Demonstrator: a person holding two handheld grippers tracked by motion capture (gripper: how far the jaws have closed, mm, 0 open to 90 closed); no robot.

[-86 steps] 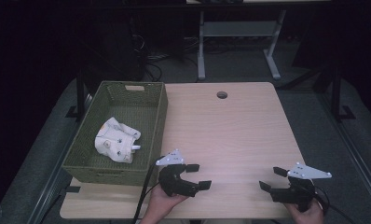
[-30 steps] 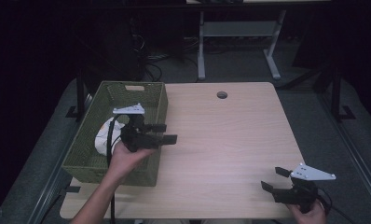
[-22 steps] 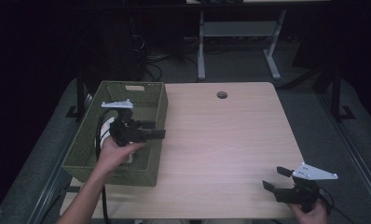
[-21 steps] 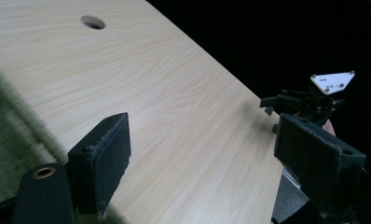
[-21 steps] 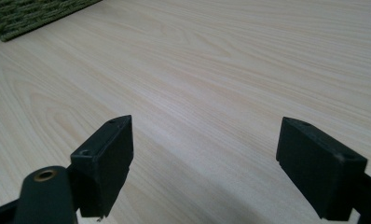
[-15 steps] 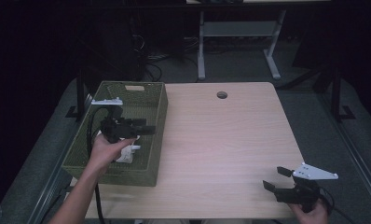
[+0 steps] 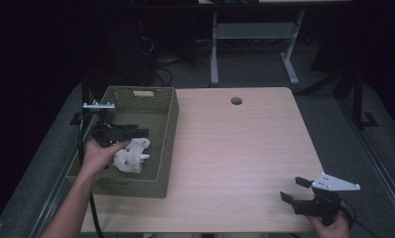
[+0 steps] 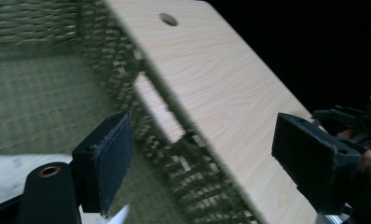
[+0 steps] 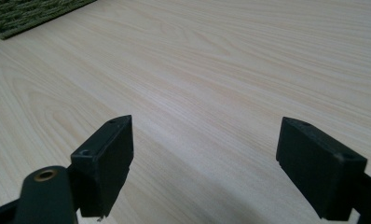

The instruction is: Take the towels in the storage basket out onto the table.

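High view: white object [image 7: 131, 156] lies in green basket [image 7: 168, 129], left counter side. Left gripper [image 7: 128, 132] spread wide just above it. You should lower straight, straddle bulk, avoid basket wall. Right gripper [image 7: 297, 192] wide, idle on counter [image 7: 235, 144].

Nothing readable anywhere here, honestly: no labels, brand marks, numbers or signs that I can make out on anything in these shots.

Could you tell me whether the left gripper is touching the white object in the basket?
Cannot tell. In the high view the left gripper sits right above the white object, and no gap or contact shows plainly.
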